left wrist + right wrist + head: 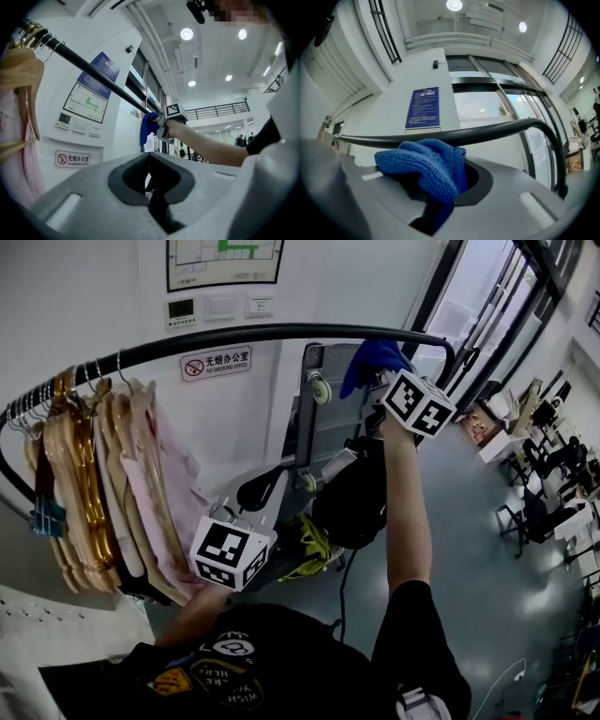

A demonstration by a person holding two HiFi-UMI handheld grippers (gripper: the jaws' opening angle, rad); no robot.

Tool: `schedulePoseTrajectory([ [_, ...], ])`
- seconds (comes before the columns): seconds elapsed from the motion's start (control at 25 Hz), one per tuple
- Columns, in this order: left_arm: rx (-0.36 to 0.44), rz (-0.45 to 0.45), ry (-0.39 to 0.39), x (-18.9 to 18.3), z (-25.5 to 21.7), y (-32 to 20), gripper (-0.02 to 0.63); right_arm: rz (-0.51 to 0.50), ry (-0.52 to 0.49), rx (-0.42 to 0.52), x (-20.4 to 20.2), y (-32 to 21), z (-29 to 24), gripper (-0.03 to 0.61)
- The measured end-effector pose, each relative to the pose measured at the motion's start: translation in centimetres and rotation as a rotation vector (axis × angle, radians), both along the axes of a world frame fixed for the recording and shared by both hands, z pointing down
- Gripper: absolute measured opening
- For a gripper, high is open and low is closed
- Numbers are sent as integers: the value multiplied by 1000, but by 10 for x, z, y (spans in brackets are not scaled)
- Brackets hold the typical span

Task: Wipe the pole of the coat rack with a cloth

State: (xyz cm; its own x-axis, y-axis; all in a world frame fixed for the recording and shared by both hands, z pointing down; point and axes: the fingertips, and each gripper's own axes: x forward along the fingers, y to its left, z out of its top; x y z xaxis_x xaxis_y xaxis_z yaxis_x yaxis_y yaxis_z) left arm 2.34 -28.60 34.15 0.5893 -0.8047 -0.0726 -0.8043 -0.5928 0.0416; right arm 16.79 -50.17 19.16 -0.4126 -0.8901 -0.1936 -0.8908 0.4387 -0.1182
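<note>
Observed, head view: my right gripper (380,381), above and right of centre, holds the blue knitted cloth (373,358) against the black curved metal pole (234,336), just left of its bend. Wooden hangers with pale garments (103,484) hang from the pole at frame left. My left gripper (152,185), jaws together on nothing, sits lower left of centre, below the pole, just right of the garments.

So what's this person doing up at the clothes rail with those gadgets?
A person is wiping a coat rack, with a hand-held gripper in each hand. The right gripper is shut on a blue cloth and holds it up at the black pole, near the bend at its right end. The left gripper is down low, jaws together, holding nothing. Clothes on hangers are bunched at the pole's left end.
</note>
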Motion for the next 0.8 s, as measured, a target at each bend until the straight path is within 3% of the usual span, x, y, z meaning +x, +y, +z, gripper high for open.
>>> schedulePoseTrajectory([
  [0.24, -10, -59, 5, -26, 4, 12, -6, -346, 100, 88, -165, 79, 0, 55],
  [0.44, -13, -124, 16, -47, 8, 22, -6, -530, 119, 107, -255, 124, 0, 55],
  [0.6, -5, -165, 25, -66, 5, 29, -6, -577, 102, 124, -286, 137, 0, 54],
  [0.8, -11, -180, 26, -75, 12, 32, -6, -574, 92, 117, -284, 137, 3, 52],
])
